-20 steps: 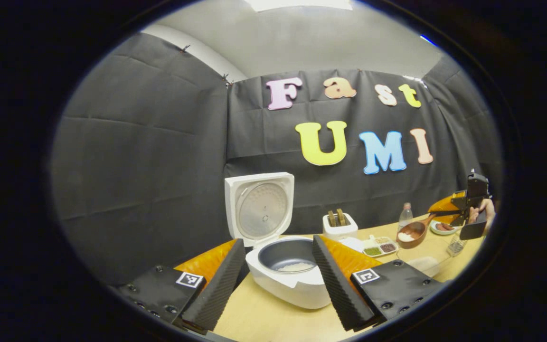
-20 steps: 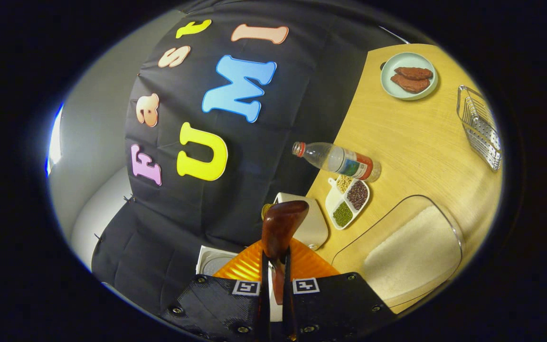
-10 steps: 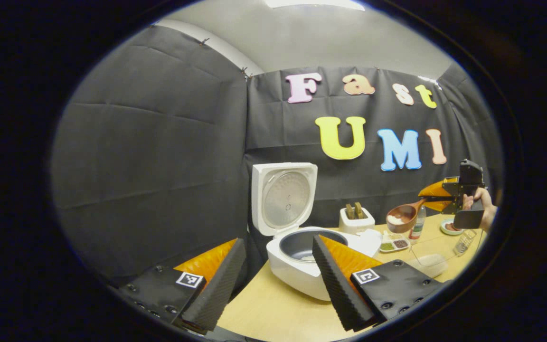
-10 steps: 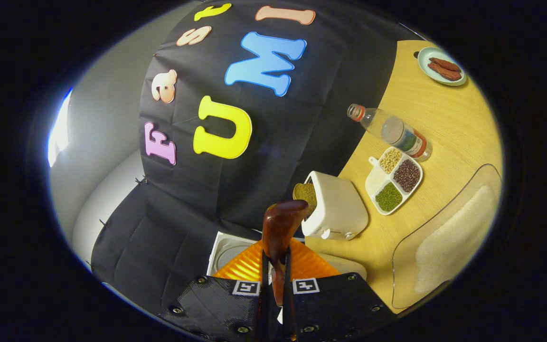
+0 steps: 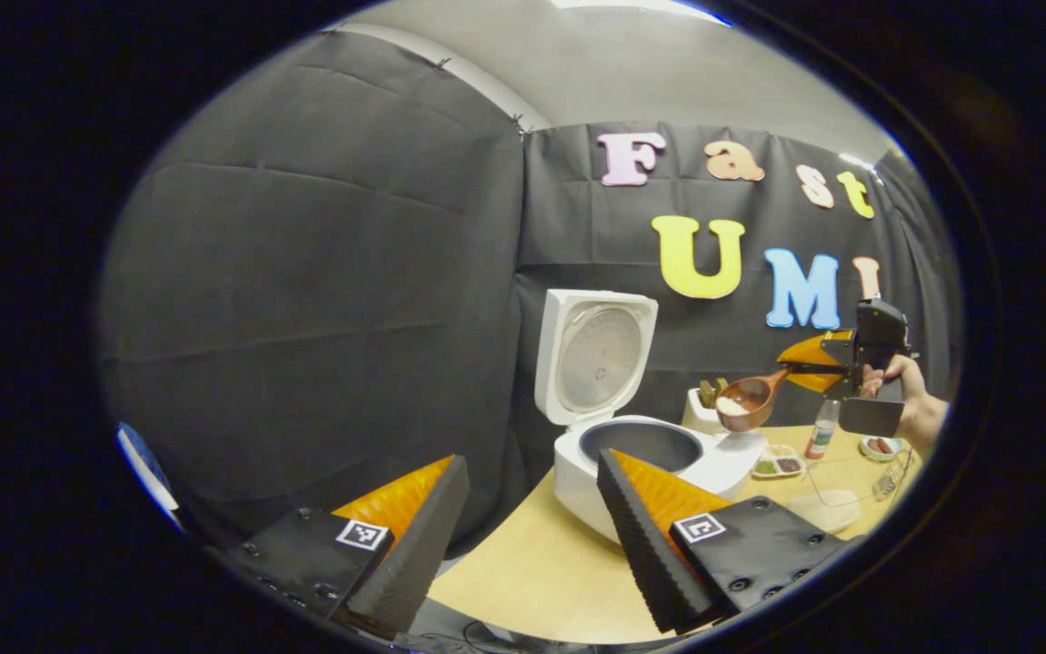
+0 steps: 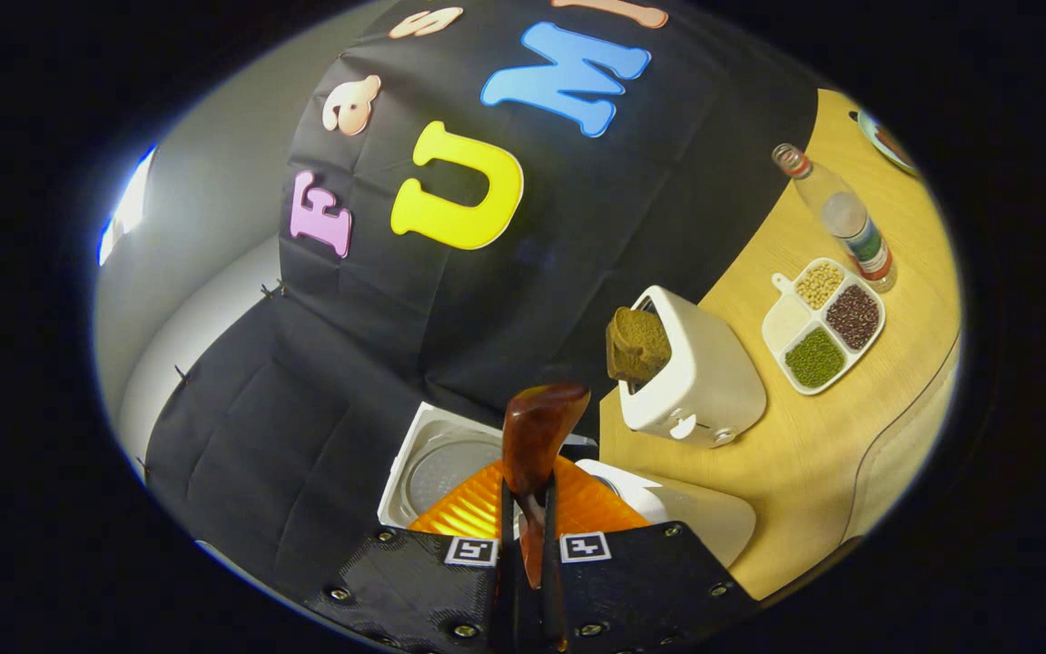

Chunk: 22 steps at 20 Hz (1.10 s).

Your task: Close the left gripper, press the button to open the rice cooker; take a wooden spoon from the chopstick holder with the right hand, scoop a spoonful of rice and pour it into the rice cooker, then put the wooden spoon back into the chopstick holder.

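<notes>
The white rice cooker point(image 5: 641, 459) stands with its lid point(image 5: 597, 356) raised and its dark inner pot showing. My left gripper point(image 5: 532, 545) is open and empty, low in front of the cooker and apart from it. My right gripper point(image 5: 821, 361), held by a hand point(image 5: 913, 409), is shut on the handle of the wooden spoon point(image 5: 745, 400). The spoon's bowl holds white rice and hangs just right of and above the pot. In the right gripper view the spoon point(image 6: 537, 434) juts out from the shut right gripper point(image 6: 527, 545), above the cooker point(image 6: 686, 510) and its lid point(image 6: 437, 468).
A white toaster point(image 6: 700, 377) with brown bread point(image 6: 636, 343) stands behind the cooker. A divided dish of beans point(image 6: 823, 322), a plastic bottle point(image 6: 843, 222) and a clear tub of rice point(image 5: 821, 509) sit to the right on the wooden table point(image 5: 541, 581).
The right gripper has carried the rice-filled spoon left, from over the tub to beside the cooker's pot. The left gripper has swung left and stayed open.
</notes>
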### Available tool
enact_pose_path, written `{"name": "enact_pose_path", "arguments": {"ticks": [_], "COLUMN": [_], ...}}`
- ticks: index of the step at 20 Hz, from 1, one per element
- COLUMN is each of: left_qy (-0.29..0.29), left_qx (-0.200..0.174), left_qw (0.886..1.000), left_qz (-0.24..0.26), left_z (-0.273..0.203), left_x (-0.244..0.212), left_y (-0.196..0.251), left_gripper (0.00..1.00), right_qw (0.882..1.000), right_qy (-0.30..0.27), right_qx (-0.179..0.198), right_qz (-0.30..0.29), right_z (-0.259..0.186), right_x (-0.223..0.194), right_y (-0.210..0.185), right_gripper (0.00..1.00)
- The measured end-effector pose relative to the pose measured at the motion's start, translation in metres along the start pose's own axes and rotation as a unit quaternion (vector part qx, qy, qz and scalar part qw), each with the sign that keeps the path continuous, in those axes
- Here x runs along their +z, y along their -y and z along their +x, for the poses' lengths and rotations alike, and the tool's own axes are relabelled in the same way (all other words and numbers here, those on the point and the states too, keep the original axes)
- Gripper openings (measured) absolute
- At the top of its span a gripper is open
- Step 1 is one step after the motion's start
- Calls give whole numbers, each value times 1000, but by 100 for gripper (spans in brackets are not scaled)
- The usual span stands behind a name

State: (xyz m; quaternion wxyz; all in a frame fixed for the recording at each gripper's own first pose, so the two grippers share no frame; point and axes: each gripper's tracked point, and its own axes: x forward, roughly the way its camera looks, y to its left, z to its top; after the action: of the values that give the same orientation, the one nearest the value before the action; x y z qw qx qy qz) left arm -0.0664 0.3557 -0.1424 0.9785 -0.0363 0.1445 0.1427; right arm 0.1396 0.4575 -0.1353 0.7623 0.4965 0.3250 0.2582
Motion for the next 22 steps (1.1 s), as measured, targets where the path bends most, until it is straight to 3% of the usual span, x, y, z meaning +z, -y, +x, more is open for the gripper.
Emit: {"name": "enact_pose_path", "arguments": {"ticks": [10, 13, 18, 22], "left_qy": [-16, -18, -18, -20], "left_qx": [52, 59, 63, 54], "left_qw": [999, 998, 998, 998], "left_qz": [-3, 1, 5, 3], "left_z": [-25, -28, -29, -23], "left_x": [-10, -12, -17, -18], "left_y": [-43, -50, -49, -39], "left_gripper": [98, 98, 98, 98], "right_qw": [994, 986, 952, 899], "right_qy": [-23, -33, -39, -33], "right_qx": [-24, -38, -60, -60], "right_qz": [-102, -157, -297, -433], "right_z": [93, 109, 114, 109], "right_x": [-57, -68, -86, -91], "right_y": [-5, -6, -11, -20], "right_gripper": [10, 10, 10, 10]}}
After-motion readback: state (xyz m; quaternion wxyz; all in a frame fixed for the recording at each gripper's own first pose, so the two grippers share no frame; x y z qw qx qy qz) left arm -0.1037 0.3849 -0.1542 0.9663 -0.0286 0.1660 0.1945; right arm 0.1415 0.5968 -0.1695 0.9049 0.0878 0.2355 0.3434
